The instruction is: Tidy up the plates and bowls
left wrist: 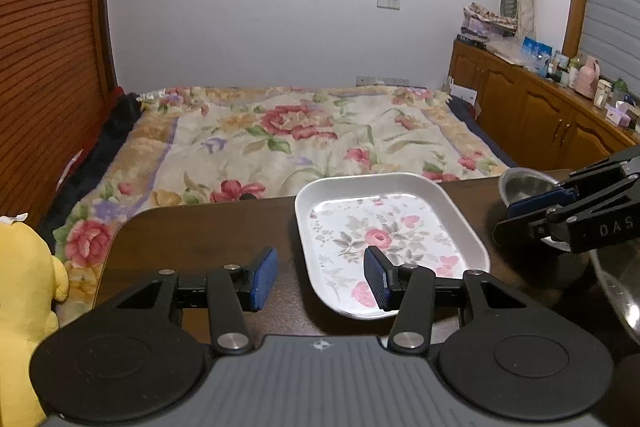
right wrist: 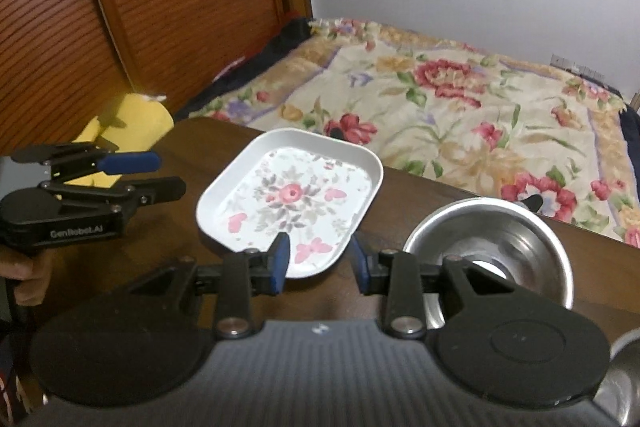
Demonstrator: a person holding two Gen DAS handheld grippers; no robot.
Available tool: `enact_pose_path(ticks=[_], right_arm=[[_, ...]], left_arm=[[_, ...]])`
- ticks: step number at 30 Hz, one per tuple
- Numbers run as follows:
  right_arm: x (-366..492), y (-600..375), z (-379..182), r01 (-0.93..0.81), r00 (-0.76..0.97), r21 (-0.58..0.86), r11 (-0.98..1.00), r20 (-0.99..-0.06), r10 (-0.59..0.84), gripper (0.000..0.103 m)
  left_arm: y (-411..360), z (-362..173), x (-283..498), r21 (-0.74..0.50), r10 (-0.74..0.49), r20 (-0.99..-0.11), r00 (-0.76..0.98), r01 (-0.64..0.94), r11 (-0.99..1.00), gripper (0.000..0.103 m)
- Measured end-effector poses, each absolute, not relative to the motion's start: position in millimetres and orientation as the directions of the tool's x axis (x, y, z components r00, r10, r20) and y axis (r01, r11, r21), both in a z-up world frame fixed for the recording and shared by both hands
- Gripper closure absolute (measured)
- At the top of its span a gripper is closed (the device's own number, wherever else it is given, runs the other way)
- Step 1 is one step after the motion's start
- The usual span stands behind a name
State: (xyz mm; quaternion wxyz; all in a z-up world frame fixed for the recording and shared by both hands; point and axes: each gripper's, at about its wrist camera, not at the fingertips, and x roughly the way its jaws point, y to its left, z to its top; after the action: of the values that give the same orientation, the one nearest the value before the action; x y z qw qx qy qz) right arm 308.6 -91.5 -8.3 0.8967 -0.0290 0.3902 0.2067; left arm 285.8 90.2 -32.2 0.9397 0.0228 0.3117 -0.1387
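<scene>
The dark table (left wrist: 208, 227) holds a floral plate (right wrist: 288, 203) just ahead of the released right gripper (right wrist: 320, 261); stiff, light, slick, best pinched by its raised rim. A steel bowl (right wrist: 500, 247) sits right of it. The left gripper (left wrist: 322, 277) gapes empty.

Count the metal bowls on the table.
2: one steel bowl right of the floral tray; a second bowl's rim at the frame's near-right edge, mostly cropped. Others may be hidden.
</scene>
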Motion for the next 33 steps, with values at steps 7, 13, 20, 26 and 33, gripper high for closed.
enact_pose_path(ticks=[7, 13, 20, 26, 33], right_arm=[[332.2, -87.0, -19.2, -0.389, 0.570, 0.111, 0.915, -0.751, 0.333, 0.069], [344.0, -79.5, -29.0, -0.404, 0.539, 0.090, 0.910, -0.781, 0.316, 0.069], [348.6, -78.1, -33.4, -0.404, 0.534, 0.072, 0.912, -0.791, 0.298, 0.070], [354.1, -80.8, -40.1, -0.402, 0.518, 0.076, 0.913, -0.802, 0.296, 0.070], [359.9, -82.2, -44.3, -0.395, 0.515, 0.076, 0.916, -0.807, 0.289, 0.078]], left_arm=[[94.7, -45.2, 302.0, -0.062, -0.252, -0.618, 0.745, 0.273, 0.960, 0.054], [96.8, -54.2, 309.2, -0.069, -0.246, -0.635, 0.733, 0.264, 0.962, 0.056], [97.0, -61.1, 313.6, -0.069, -0.239, -0.645, 0.726, 0.256, 0.964, 0.057], [92.5, -66.7, 320.4, -0.068, -0.240, -0.660, 0.712, 0.262, 0.963, 0.063], [91.2, -67.1, 327.2, -0.087, -0.254, -0.665, 0.702, 0.265, 0.960, 0.077]])
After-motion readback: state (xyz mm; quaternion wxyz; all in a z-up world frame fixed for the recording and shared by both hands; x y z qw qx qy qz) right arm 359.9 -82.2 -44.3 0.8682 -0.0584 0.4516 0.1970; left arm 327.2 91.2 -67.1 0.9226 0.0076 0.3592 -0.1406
